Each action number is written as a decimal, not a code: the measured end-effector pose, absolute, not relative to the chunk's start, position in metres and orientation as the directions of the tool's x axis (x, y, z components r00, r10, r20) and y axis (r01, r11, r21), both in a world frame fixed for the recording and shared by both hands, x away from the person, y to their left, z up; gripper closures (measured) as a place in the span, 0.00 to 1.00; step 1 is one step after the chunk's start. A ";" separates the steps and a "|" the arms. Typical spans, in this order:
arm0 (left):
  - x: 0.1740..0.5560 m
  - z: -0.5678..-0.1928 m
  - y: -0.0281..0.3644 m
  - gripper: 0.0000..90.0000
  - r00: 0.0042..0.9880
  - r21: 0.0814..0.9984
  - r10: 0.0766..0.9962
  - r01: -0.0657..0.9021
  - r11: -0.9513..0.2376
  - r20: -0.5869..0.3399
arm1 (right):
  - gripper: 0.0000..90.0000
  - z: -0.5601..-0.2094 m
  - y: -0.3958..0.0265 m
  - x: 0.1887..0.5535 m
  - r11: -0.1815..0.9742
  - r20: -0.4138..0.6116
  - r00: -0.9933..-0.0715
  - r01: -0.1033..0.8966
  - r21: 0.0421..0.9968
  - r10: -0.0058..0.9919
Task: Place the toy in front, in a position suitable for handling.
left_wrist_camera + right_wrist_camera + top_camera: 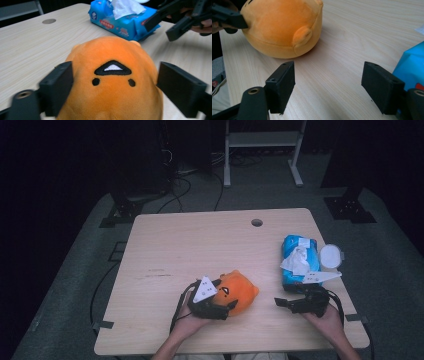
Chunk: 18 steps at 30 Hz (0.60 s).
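1. Orange plush toy (239, 292) lies on the wooden table (200, 240) near its front edge, between the jaws of the left tool (222, 306), which stand apart beside its flanks.
2. From the left gripper view, the toy's stitched black mouth and two dot eyes show, plus a blue wipes pack (125, 21) behind it.
3. From the right gripper view, the right tool (328, 85) has jaws apart over bare wood, holding nothing.
4. From the high view, a white round lid (331, 256) sits just beside the pack.

A blue soft pack of wet wipes (299, 262) with a white sheet pulled up lies beside a round white lid (331, 255) on the pale wooden table (200, 245).
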State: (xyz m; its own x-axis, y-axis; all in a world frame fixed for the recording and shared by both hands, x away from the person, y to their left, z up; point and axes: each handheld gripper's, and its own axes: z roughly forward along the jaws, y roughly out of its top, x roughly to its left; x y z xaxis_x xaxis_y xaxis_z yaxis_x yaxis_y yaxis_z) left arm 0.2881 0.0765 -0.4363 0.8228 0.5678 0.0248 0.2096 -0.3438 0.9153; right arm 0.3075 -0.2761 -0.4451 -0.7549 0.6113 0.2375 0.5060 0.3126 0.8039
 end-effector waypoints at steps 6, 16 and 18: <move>0.288 -0.436 0.078 0.09 0.813 0.921 0.582 0.224 -0.319 0.004 | 0.30 -0.443 -0.279 0.306 0.287 0.239 -0.749 0.498 0.818 0.618; 0.298 -0.441 0.092 0.09 0.784 0.920 0.617 0.293 -0.261 -0.075 | 0.30 -0.442 -0.271 0.308 0.328 0.216 -0.774 0.480 0.814 0.595; 0.299 -0.439 0.093 0.09 0.782 0.920 0.618 0.295 -0.257 -0.079 | 0.30 -0.440 -0.271 0.306 0.322 0.206 -0.779 0.464 0.826 0.593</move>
State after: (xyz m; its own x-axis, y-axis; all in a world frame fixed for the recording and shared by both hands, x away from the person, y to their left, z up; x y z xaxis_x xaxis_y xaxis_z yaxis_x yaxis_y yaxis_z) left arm 0.2991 0.0930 -0.4394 0.7821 0.6182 -0.0787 0.2954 -0.2566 0.9203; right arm 0.3061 -0.2708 -0.4398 -0.7785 0.5928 0.2062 0.4635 0.3216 0.8256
